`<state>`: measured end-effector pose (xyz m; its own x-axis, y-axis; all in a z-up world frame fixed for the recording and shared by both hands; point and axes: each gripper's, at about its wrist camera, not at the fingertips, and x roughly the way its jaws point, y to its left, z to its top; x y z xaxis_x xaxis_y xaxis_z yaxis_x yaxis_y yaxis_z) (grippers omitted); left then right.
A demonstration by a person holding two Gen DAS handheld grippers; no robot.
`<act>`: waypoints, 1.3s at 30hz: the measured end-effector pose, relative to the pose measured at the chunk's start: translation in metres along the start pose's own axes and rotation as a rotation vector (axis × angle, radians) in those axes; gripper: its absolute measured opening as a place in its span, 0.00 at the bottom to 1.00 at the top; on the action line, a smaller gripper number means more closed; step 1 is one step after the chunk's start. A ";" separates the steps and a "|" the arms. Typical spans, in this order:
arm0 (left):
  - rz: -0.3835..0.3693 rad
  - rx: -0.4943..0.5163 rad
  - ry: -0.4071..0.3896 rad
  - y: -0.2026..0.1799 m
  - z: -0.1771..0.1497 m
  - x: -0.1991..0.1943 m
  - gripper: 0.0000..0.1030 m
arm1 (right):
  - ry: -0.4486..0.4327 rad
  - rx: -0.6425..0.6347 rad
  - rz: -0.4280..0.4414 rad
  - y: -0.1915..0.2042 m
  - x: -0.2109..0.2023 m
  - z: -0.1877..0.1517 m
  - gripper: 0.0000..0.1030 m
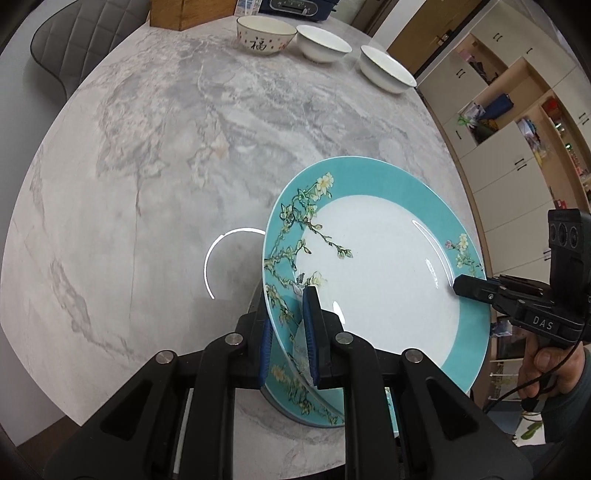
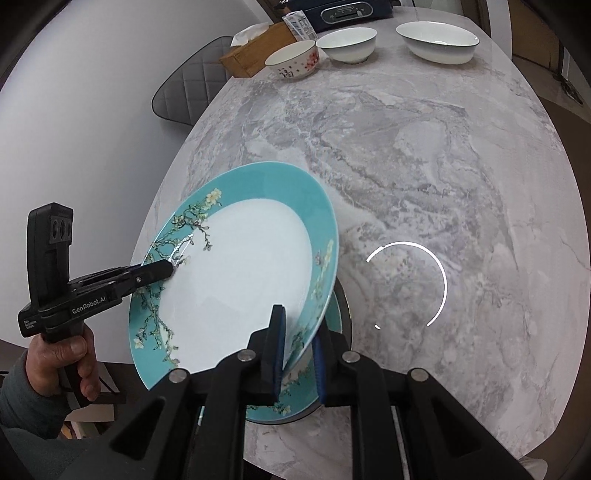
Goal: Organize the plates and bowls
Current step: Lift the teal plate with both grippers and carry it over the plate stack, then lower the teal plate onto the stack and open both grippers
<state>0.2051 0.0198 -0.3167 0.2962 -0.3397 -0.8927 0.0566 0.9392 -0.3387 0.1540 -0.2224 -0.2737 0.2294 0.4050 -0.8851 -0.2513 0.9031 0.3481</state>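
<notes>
The left gripper [image 1: 286, 332] is closed on the rim of a teal plate [image 1: 376, 273], its two black fingers with blue pads [image 1: 308, 332] pinching the flowered edge from both sides. The right gripper [image 2: 299, 350] is closed on the opposite rim of the same plate in the same way, one finger above the plate's face and one beneath it. Each gripper shows in the other's camera: the right one reaches in from the side with a fingertip lying on the plate's white center, and a hand [image 2: 62, 354] in a dark sleeve grips the left one's handle.

The plate has a white middle, a wide teal border and pale blossoms on branches. It is held tilted, lifted off the surface between the two grippers. Directly beneath it lies a second teal plate [image 2: 295, 398] with the same flower pattern, flat on the table and partly hidden by the tilted one.

Both plates are at the near edge of a grey marbled table [image 1: 147, 166]. Well apart from them, along the far edge, three bowls stand in a row: a cream bowl [image 1: 266, 35] with red flowers and a dark character on its side, a plain white bowl [image 1: 323, 42] just beside it, and a wider white bowl [image 1: 388, 70] at the end. Behind the cream bowl sit a wooden box [image 2: 255, 51] and a dark blue appliance [image 2: 343, 13]. A grey quilted chair [image 2: 188, 92] stands at the table's side. Cupboards [image 1: 517, 122] with open shelves of mixed items line the wall past the table.
</notes>
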 end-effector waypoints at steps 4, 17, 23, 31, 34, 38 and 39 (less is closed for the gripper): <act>0.020 0.008 0.005 -0.002 -0.013 0.004 0.14 | 0.012 -0.017 -0.018 0.001 0.007 -0.016 0.15; 0.054 0.020 0.044 0.001 -0.037 0.025 0.16 | 0.016 -0.147 -0.137 0.011 0.027 -0.041 0.16; 0.065 0.015 0.060 0.005 -0.044 0.034 0.17 | 0.013 -0.195 -0.187 0.017 0.033 -0.048 0.16; 0.097 0.040 0.039 0.005 -0.045 0.033 0.17 | 0.005 -0.301 -0.286 0.027 0.040 -0.052 0.23; 0.100 0.039 0.039 0.006 -0.043 0.032 0.17 | 0.019 -0.295 -0.298 0.027 0.043 -0.054 0.24; 0.099 0.036 0.038 0.008 -0.041 0.031 0.17 | 0.027 -0.277 -0.299 0.023 0.047 -0.055 0.25; 0.097 0.035 0.040 0.008 -0.041 0.032 0.17 | 0.029 -0.278 -0.306 0.024 0.049 -0.055 0.25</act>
<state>0.1761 0.0145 -0.3600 0.2635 -0.2479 -0.9322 0.0626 0.9688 -0.2399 0.1073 -0.1892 -0.3257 0.3075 0.1162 -0.9444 -0.4211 0.9066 -0.0256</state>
